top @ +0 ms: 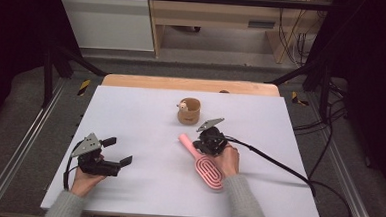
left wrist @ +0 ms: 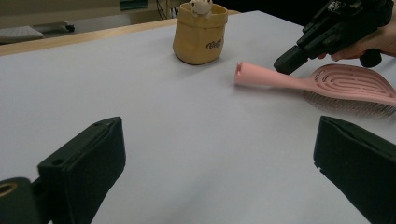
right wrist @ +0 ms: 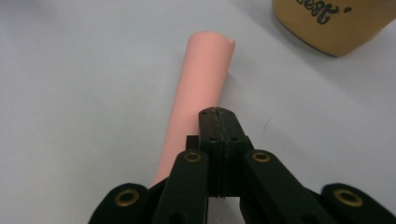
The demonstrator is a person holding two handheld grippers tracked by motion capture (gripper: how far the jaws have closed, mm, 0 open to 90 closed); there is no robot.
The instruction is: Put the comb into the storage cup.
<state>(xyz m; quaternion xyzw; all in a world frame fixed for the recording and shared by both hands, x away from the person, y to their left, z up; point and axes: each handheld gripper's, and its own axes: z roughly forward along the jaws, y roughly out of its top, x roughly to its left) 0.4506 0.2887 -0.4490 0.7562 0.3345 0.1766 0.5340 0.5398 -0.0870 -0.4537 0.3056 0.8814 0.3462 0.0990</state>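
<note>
A pink hairbrush (top: 205, 166) lies flat on the white table (top: 140, 116), its handle (right wrist: 201, 79) pointing toward a tan pouch (top: 188, 113) with a small plush toy (left wrist: 201, 6) peeking out. My right gripper (top: 198, 147) is shut with nothing between its jaws. Its tips (right wrist: 219, 115) hover over the right side of the handle, and whether they touch it I cannot tell. In the left gripper view that right gripper (left wrist: 286, 65) points down at the handle (left wrist: 266, 77). My left gripper (top: 118, 151) rests at the near left, open and empty, with wide jaws (left wrist: 219, 177).
The right gripper's cable (top: 278, 165) trails across the table to the right edge. A wooden strip (top: 189, 84) borders the far side. Metal frame rails (top: 24, 139) run along both sides, and loose cables (top: 325, 120) lie on the floor to the right.
</note>
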